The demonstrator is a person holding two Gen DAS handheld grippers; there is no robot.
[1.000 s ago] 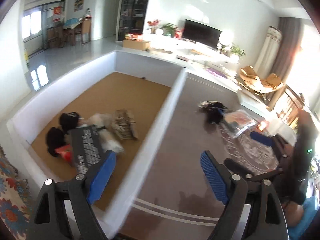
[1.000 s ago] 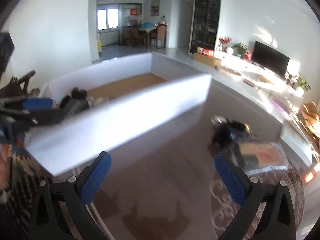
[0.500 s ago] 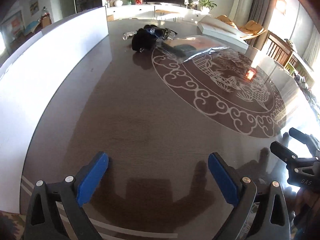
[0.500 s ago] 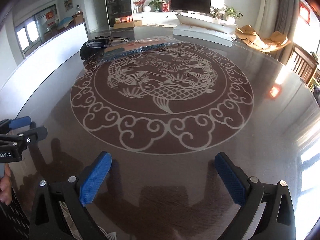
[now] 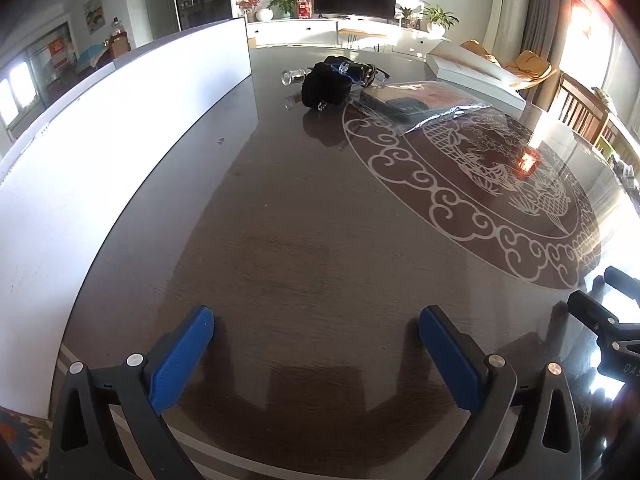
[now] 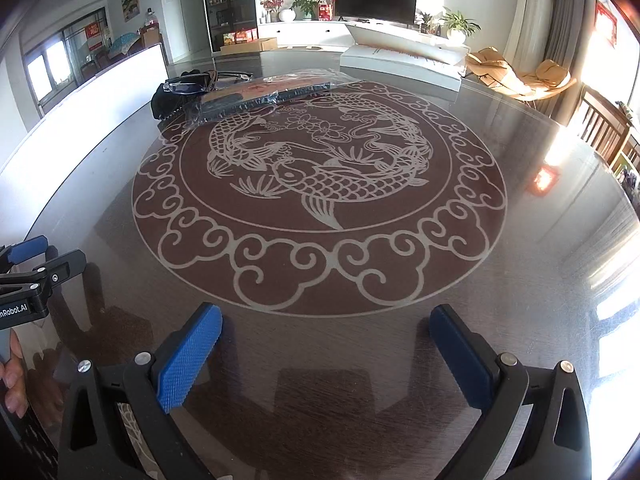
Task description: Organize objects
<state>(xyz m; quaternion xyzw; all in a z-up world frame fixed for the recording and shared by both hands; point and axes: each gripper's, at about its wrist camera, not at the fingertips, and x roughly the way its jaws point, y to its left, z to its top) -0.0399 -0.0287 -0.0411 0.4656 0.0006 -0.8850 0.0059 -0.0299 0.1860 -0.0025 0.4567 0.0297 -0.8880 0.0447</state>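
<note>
The contents of the clear plastic packet (image 5: 416, 102) cannot be made out beyond dark and reddish shapes, the eyeglasses (image 6: 208, 79) are half hidden behind the black pouch (image 5: 325, 89), and the writing on the left gripper's body is cut off to "nRobot.AI" in the right wrist view. One packet, one pouch, one pair of eyeglasses and one small clear bottle (image 5: 293, 77) are counted, clustered at the far side of the dark table (image 5: 304, 240), beside the white box wall (image 5: 132, 120). Both the left gripper (image 5: 316, 340) and the right gripper (image 6: 326, 336) are held spread wide and empty above the near edge, well apart from the cluster.
</note>
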